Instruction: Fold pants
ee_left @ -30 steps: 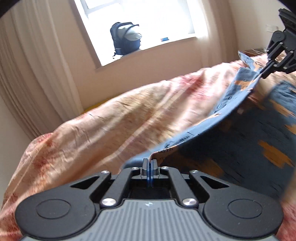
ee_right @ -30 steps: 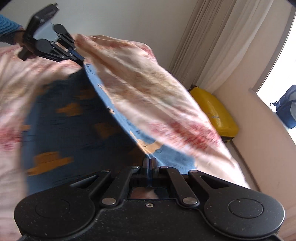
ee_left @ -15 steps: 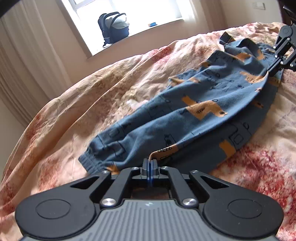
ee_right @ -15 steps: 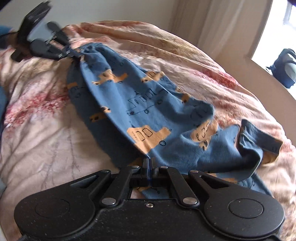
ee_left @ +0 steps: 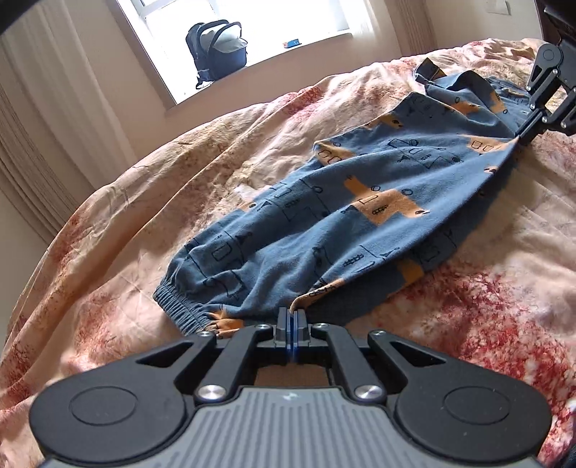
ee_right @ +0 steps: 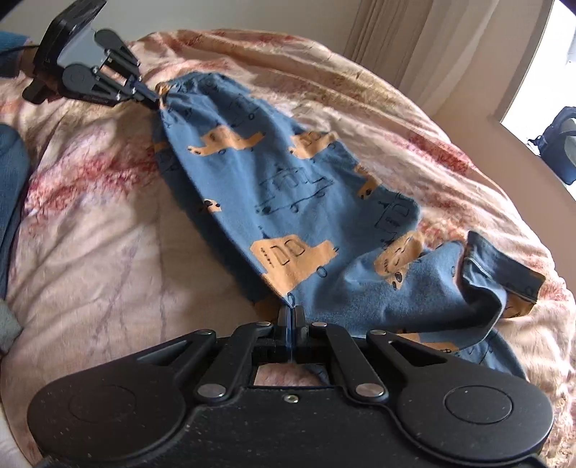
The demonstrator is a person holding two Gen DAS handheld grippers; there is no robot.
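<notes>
A bed [ee_left: 486,288] covered by a pale quilt blotched with red fills most of both views, and against the wall beyond it a bright window [ee_left: 252,32] flanked by pale curtains [ee_left: 46,108] is seen. On the quilt a pair of blue pants [ee_left: 324,223] printed with orange vehicles is spread lengthwise, one leg laid over the other, so that the gathered elastic cuff [ee_left: 180,306] lies at the near end in the left wrist view and the waistband end [ee_right: 500,266] is crumpled and turned up at the right of the right wrist view. The near edge of the fabric is lifted slightly off the quilt between two held points and is drawn into a line there. A dark backpack [ee_left: 216,50] with a light inner lining is set on the window sill, and a small blue item, too small to be identified, lies further along the sill. The left tongs [ee_left: 291,318] are closed tight on the pants' edge beside the cuff, a pinch of cloth being caught between the pads. The right tongs [ee_right: 290,316] are likewise clamped on the pants' edge near the waist end, with the cloth gathered to a point at the pads.
</notes>
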